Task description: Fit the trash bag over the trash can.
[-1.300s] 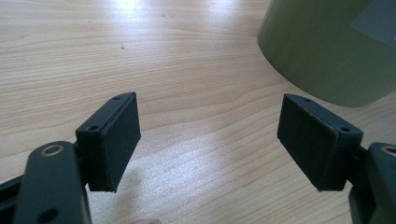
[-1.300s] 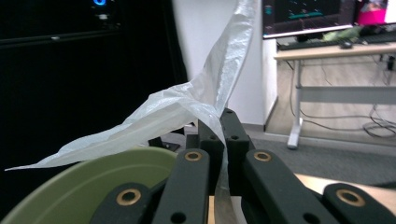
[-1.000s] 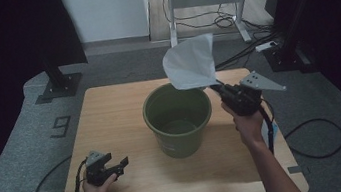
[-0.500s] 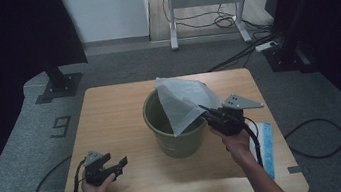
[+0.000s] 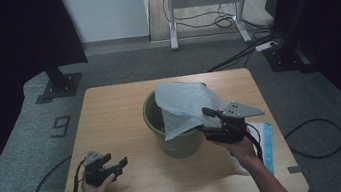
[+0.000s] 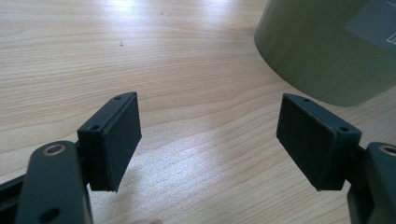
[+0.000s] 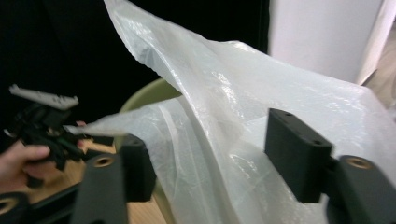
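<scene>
Two black jaws of the left gripper [image 6: 208, 140] rise from the bottom of the frame and stand wide apart over a pale wooden table [image 6: 140, 51], with nothing between them. The flat pads [image 6: 123, 140] face each other across bare wood grain, each carrying small screw holes along its upper edge. At the upper right, the curved wall of an olive green bucket [image 6: 322, 51] stands on the table beyond the right-hand jaw, well clear of it. A grey label [image 6: 373, 23] shows on the bucket's side at the frame's edge. Light glares off the tabletop near the top.
</scene>
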Action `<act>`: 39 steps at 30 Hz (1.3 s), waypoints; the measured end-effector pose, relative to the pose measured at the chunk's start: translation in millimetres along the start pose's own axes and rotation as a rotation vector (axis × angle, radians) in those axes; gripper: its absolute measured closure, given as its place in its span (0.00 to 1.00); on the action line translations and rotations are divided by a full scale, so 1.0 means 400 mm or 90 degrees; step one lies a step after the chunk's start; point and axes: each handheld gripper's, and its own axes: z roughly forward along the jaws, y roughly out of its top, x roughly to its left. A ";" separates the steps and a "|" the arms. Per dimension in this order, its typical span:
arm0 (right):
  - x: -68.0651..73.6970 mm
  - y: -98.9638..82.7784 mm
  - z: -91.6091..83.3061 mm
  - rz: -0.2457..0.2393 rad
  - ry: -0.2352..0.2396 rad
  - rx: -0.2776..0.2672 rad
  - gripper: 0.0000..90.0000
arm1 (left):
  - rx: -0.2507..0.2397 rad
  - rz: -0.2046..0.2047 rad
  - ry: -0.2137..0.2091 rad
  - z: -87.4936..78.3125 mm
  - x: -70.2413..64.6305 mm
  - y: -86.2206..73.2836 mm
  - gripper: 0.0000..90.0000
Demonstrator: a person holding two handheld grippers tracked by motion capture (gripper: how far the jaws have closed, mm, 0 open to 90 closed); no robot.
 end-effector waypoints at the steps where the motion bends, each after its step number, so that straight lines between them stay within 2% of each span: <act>1: 0.005 -0.006 -0.013 -0.022 -0.016 0.006 0.36 | 0.000 0.000 0.000 0.000 0.000 0.000 0.24; 7: 0.004 -0.025 -0.048 -0.030 -0.019 -0.003 0.33 | 0.001 -0.002 -0.001 0.001 0.000 0.000 0.24; 17: 0.002 -0.050 -0.060 -0.025 -0.016 0.005 0.33 | 0.005 -0.001 0.000 0.004 -0.002 0.000 0.24; 21: -0.003 -0.080 -0.086 -0.021 -0.027 -0.001 0.32 | 0.004 -0.004 0.002 0.005 -0.003 0.000 0.24; 22: -0.008 -0.099 -0.099 -0.014 -0.034 0.001 0.31 | 0.003 -0.005 0.002 0.005 -0.003 0.000 0.24; 27: -0.028 -0.135 -0.121 0.005 -0.048 0.009 0.30 | 0.002 -0.007 0.003 0.006 -0.005 0.001 0.24; 31: -0.038 -0.154 -0.131 0.010 -0.057 0.014 0.30 | 0.004 -0.005 0.003 0.008 -0.007 0.001 0.24; 33: -0.046 -0.178 -0.135 0.017 -0.064 0.029 0.30 | 0.004 -0.005 0.003 0.011 -0.009 0.000 0.24; 39: -0.063 -0.209 -0.141 0.030 -0.083 0.049 0.30 | 0.001 -0.006 0.003 0.010 -0.011 0.002 0.24</act>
